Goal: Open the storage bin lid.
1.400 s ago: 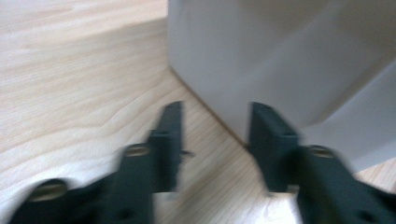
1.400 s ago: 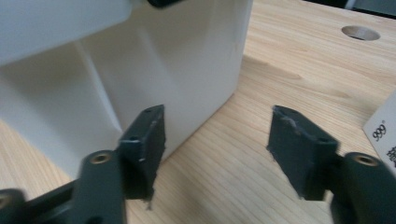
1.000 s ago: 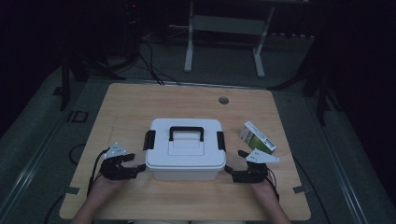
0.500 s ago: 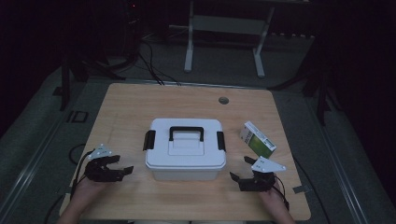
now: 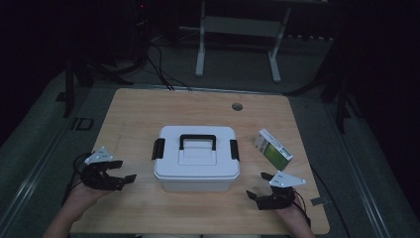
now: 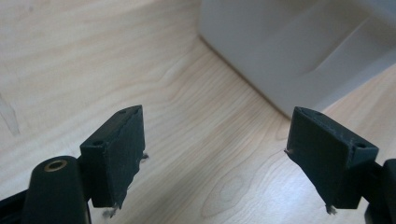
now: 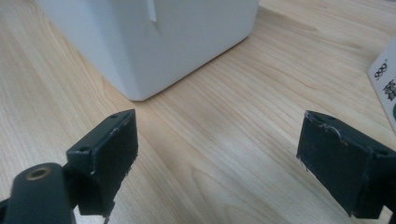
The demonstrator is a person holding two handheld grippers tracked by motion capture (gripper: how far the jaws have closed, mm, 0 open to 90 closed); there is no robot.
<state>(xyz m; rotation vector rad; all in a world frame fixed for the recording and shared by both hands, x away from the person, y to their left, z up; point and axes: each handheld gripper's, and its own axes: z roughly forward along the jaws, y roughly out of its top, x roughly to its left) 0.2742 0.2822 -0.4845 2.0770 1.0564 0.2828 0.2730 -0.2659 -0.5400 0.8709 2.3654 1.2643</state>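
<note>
A white lidded box with a black handle and black side latches stands in the middle of the wooden table. My left gripper hovers left of the box, open; its jaws have just been opening, with nothing between them. In the left gripper view the gripper looks at bare wood, with the box's corner beyond. My right gripper is open by the box's front right corner, apart from it. The right gripper view has the gripper over wood, the box ahead. A green and white carton lies right of the box.
A round cable hole sits near the table's far edge. The carton's corner lies close to the right jaw. Behind the table stand a white metal frame and cables on the dark floor. Free wood lies left and front of the box.
Both grippers have drawn away from the box's sides. The left one moved out to the left and rose; the right one slid back toward the table's front edge.
</note>
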